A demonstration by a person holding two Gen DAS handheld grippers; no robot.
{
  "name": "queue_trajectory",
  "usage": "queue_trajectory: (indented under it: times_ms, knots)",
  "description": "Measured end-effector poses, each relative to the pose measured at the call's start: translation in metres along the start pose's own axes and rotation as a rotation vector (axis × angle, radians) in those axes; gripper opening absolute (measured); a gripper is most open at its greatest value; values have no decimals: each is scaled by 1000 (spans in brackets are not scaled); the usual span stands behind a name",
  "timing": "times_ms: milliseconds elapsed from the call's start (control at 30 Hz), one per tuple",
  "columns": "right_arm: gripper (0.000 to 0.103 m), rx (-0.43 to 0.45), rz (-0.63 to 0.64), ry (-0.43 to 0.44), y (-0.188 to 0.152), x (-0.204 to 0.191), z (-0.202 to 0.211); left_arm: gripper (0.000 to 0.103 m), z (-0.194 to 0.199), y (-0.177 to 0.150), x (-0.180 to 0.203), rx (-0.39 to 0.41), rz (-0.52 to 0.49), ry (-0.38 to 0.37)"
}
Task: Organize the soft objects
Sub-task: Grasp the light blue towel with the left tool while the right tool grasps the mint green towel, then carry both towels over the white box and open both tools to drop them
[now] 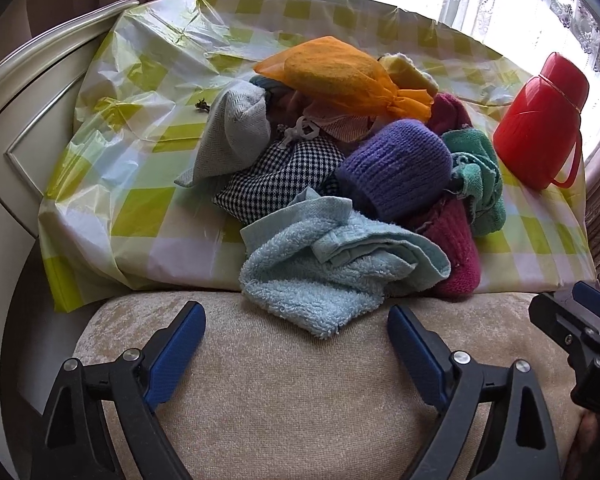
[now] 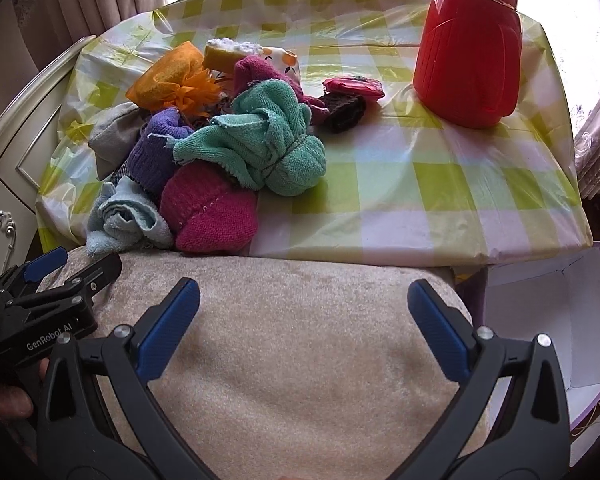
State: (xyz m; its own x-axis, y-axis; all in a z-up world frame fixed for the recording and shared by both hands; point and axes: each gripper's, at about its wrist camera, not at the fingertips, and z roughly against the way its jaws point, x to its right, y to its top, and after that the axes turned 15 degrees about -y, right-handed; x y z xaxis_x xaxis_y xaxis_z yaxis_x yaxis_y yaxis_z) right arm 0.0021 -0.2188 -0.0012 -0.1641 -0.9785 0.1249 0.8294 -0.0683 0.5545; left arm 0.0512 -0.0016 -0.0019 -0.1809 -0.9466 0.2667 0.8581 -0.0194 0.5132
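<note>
A pile of soft things lies on the green-checked table point(image 1: 132, 208): a light blue towel point(image 1: 324, 264) at the front edge, a purple knit point(image 1: 396, 168), a magenta knit point(image 2: 208, 208), a teal cloth point(image 2: 268, 144), a checked pouch point(image 1: 276, 184), a grey cloth point(image 1: 236, 132) and an orange bundle point(image 1: 340, 72). My left gripper point(image 1: 296, 316) is open and empty, just short of the blue towel, over a beige cushion point(image 1: 284, 392). My right gripper point(image 2: 304, 292) is open and empty over the same cushion point(image 2: 300, 360), right of the pile.
A red plastic jug point(image 2: 468, 48) stands at the table's far right. A white open box point(image 2: 548, 320) sits below the table's right edge. A cream cabinet point(image 1: 24, 120) stands to the left. Curtains and a bright window are behind.
</note>
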Motion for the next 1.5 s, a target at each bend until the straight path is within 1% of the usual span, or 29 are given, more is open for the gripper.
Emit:
queue_trajectory:
  times_ms: [133, 333, 400, 467, 567, 633, 667, 733, 767, 800, 833, 900, 1000, 1167, 1333, 1500]
  knots:
    - [103, 20, 14, -13, 21, -4, -9, 85, -18, 13, -4, -54, -3, -18]
    - [103, 1, 32, -4, 48, -13, -34, 77, -44, 31, -7, -115, -14, -42]
    - [103, -8, 38, 3, 58, -17, -44, 71, -51, 37, -12, -125, 0, -54]
    - [103, -13, 43, 13, 65, -19, -53, 69, -55, 40, -14, -128, 7, -66]
    - [103, -30, 53, 40, 75, -25, -66, 65, -57, 43, -17, -122, 5, -62]
    - [103, -34, 60, 47, 80, -29, -73, 61, -56, 40, -15, -111, 5, -60]
    - [102, -34, 61, 50, 82, -30, -76, 58, -56, 37, -13, -104, 5, -59]
    - [98, -40, 60, 54, 86, -32, -82, 53, -53, 31, -9, -90, 7, -55]
    - [91, -49, 59, 62, 87, -33, -86, 49, -51, 28, -8, -82, 9, -49]
    - [80, -63, 60, 75, 87, -33, -89, 46, -48, 24, -6, -74, 8, -43]
    - [75, -81, 61, 89, 86, -34, -93, 44, -45, 21, -5, -65, 9, -38]
    - [69, -95, 49, 90, 84, -34, -97, 38, -39, 16, -3, -49, 10, -27]
    - [67, -83, 29, 118, 81, -28, -92, 33, -29, 10, 3, -19, 11, -13]
    - [66, -49, 6, 120, 73, -15, -77, 28, -11, 2, 12, 17, 19, -4]
    - [66, -33, -34, 125, 61, 6, -60, 26, 13, 3, 22, 67, 12, 6]
    - [66, -4, -80, 104, 53, 30, -44, 26, 21, 5, 35, 106, -27, -7]
